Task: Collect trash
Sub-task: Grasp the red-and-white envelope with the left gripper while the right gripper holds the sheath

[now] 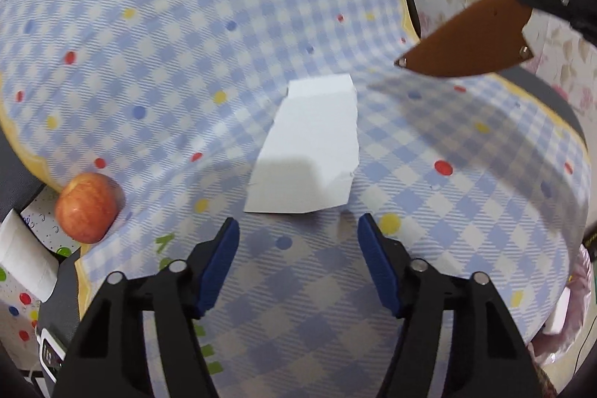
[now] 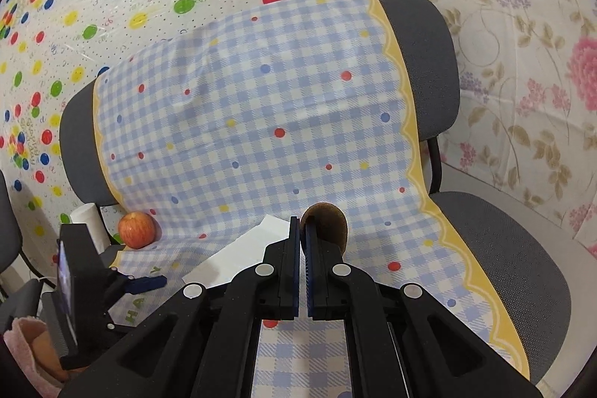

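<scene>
The left hand-held gripper [image 1: 294, 237] is released, its blue pads wide apart just before the near edge of the white paper [image 1: 309, 148], which lies flat on the checkered cloth [image 1: 168, 43]; the right hand-held gripper [image 2: 303, 230] is clenched on a brown cardboard piece [image 2: 328, 221], raised over the cloth's right edge; an apple [image 1: 87, 207] sits at the left edge, well apart.

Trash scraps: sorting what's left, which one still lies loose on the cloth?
The white paper, flat on the checked cloth. The brown cardboard piece is clamped in the right hand-held gripper.
</scene>
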### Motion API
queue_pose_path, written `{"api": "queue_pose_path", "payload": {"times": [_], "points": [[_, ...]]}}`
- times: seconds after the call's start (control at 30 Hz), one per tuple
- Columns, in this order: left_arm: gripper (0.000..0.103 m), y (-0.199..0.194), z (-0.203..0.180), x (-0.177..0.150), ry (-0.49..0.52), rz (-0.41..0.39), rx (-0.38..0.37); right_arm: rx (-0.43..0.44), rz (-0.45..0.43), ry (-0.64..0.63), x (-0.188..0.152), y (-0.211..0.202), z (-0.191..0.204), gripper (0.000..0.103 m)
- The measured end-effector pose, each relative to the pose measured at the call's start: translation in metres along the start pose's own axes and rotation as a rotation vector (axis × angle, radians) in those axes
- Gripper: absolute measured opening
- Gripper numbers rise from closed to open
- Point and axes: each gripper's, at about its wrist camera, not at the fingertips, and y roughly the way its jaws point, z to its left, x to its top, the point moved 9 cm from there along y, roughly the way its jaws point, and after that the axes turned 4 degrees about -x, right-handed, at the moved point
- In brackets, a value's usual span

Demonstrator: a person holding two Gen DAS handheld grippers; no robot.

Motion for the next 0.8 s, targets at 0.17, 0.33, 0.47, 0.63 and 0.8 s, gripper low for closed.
{"api": "queue_pose_path", "payload": {"times": [0.17,0.33,0.47,0.63,0.8], "points": [[0.059,0.012,-0.001,0.011,0.044,0.008,0.008,-0.003,0.012,0.012,0.000,0.004,-0.006,0.003],[0.046,0.022,-0.004,0.023,0.103,-0.001,0.021,-0.014,0.023,0.026,-0.003,0.004,-0.012,0.003],[0.011,0.015,-0.010,0.026,0.126,-0.027,0.026,-0.038,0.017,0.027,-0.008,-0.005,-0.016,0.003],[0.000,-0.031,-0.015,0.031,0.055,-0.162,-0.034,-0.063,0.022,0.026,-0.019,-0.018,-0.021,0.003],[0.000,-0.086,-0.021,0.029,0.002,-0.279,-0.108,-0.072,0.016,0.044,-0.026,-0.034,-0.025,0.003]]}}
